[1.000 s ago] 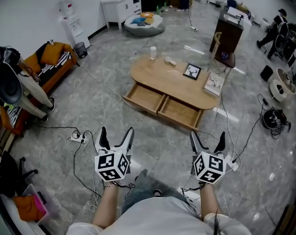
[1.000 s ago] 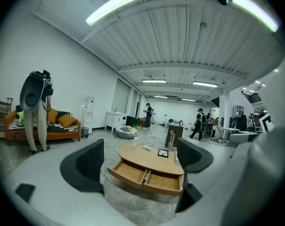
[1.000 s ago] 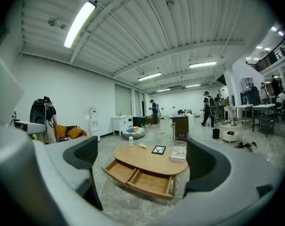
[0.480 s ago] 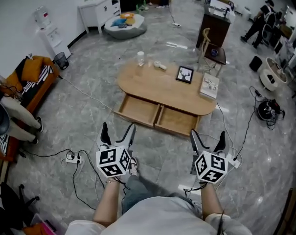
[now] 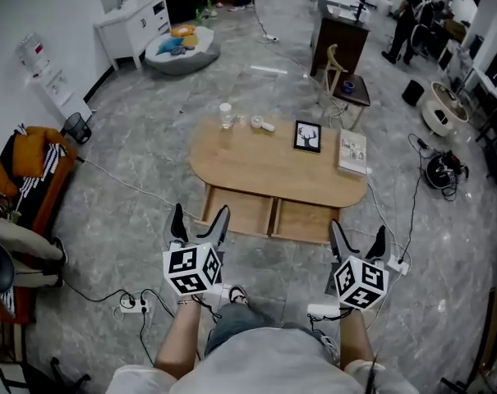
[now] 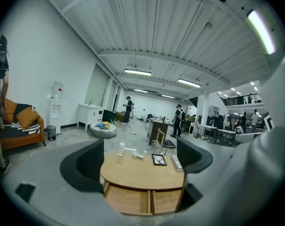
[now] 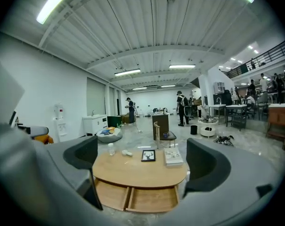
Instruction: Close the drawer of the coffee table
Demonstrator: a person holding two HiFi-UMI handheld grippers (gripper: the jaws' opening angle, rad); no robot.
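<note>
Since 1 s ago we've walked in. The coffee table [image 5: 273,171] now sits closer, squared up ahead of left gripper [image 5: 200,212] and right gripper [image 5: 357,230]. Drawer [image 5: 301,220] is pulled out toward us, two bays side by side, ahead of & below both grippers, no contact. Both grippers released, jaws apart, nothing betw. them. They're held level & forward, prob. so the tips can push the drawer front. Bottle [image 5: 225,115], frame [image 5: 308,135] and book [image 5: 352,151] stand on the tabletop [image 5: 248,158] beyond the drawer, out of the push path.
</note>
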